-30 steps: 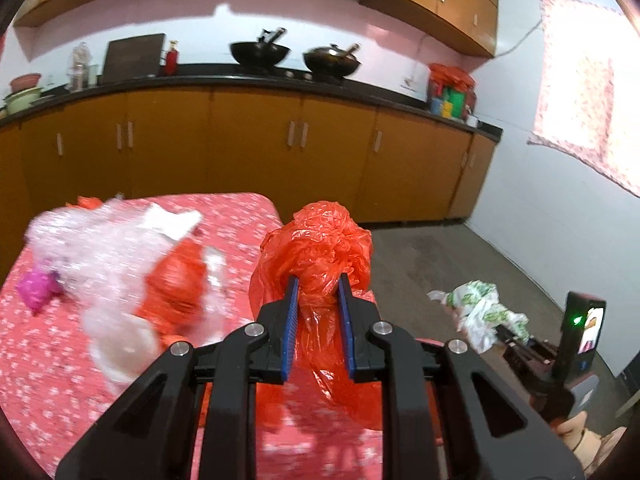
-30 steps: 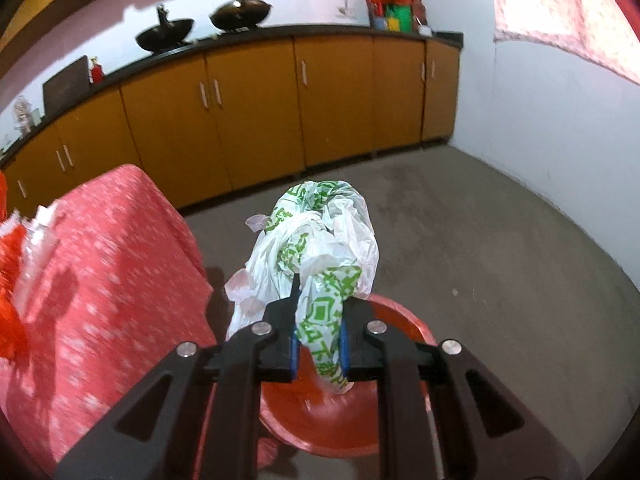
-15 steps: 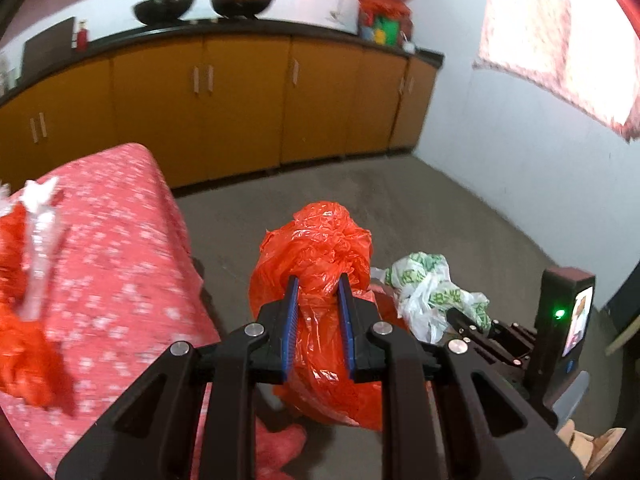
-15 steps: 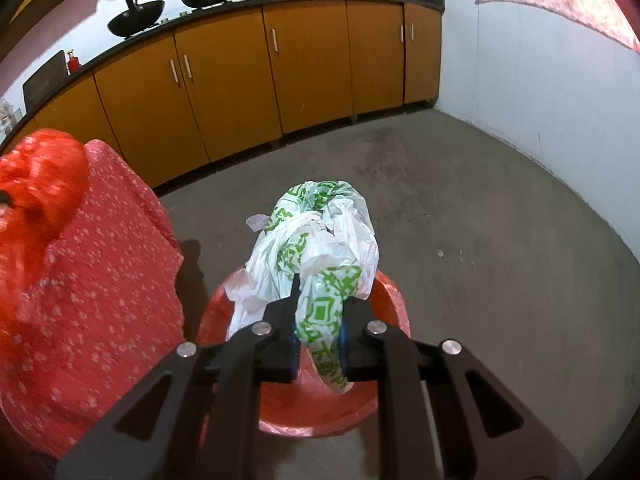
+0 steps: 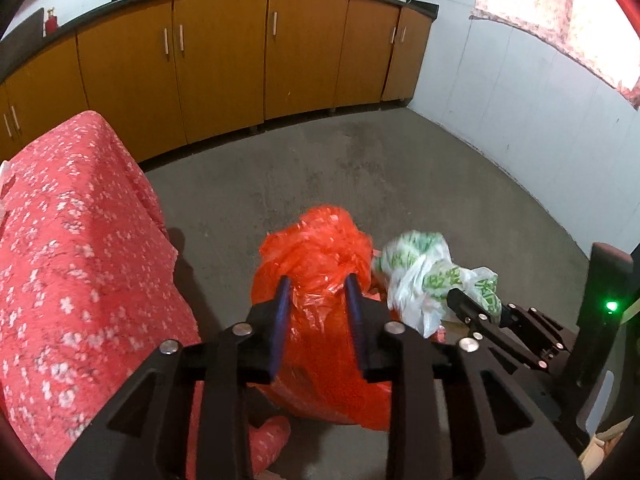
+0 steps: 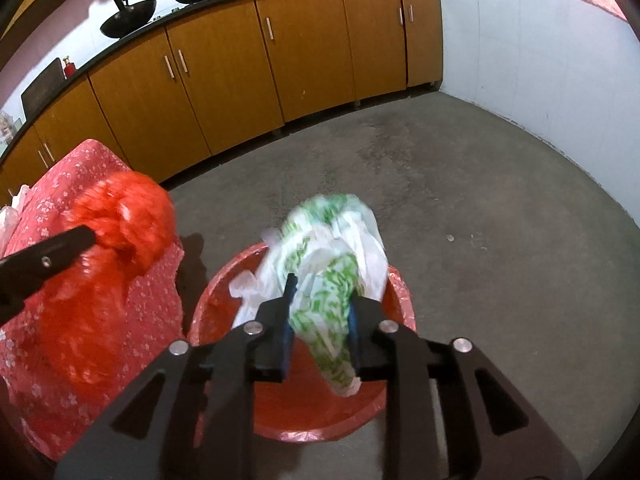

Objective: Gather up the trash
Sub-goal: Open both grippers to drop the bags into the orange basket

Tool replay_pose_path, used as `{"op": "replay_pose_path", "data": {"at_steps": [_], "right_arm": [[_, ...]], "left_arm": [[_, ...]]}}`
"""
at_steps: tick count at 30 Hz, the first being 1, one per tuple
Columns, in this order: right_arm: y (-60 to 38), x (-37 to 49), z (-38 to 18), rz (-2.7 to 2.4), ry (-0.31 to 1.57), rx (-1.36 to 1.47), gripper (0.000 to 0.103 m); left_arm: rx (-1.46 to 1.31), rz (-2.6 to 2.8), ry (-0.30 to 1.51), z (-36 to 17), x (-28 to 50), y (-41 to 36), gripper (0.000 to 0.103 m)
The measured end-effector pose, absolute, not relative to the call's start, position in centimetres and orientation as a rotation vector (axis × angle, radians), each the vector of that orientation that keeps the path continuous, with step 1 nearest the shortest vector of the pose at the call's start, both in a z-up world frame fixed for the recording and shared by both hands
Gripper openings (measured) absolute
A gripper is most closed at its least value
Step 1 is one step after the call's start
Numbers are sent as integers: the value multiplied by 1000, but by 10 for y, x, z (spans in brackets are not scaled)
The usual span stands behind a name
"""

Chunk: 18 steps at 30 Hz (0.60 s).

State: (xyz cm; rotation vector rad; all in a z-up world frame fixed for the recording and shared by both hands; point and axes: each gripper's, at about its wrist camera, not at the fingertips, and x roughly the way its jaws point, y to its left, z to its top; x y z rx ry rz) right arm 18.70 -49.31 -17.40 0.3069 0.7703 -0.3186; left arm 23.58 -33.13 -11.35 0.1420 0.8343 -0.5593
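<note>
Above the red plastic basin (image 6: 304, 412) on the concrete floor (image 6: 460, 184), the right gripper (image 6: 320, 308) is hanging with a white-and-green printed plastic bag (image 6: 332, 256) between its fingers, whose jaws have just been opening. Beside it, the left gripper (image 5: 316, 312) is carrying a crumpled red plastic bag (image 5: 316, 252) between jaws likewise just widening. Whether either pair is pressing cannot be told. Left of both, a red floral tablecloth (image 5: 72, 248) is draping.

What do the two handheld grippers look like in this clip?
Both the left gripper and right gripper are matte black, angular frames with triangular cut-outs, silver round bolts and blue ribbed finger pads. The right one carries an upright black module with a green light.
</note>
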Motion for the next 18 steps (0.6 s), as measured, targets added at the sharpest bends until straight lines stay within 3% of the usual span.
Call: {"op": "replay_pose_path", "data": {"at_steps": [18], "right_arm": [[-489,180,-156,-319,736,285,35]], "left_arm": [[4,-494,816,-93,237,-282,31]]}}
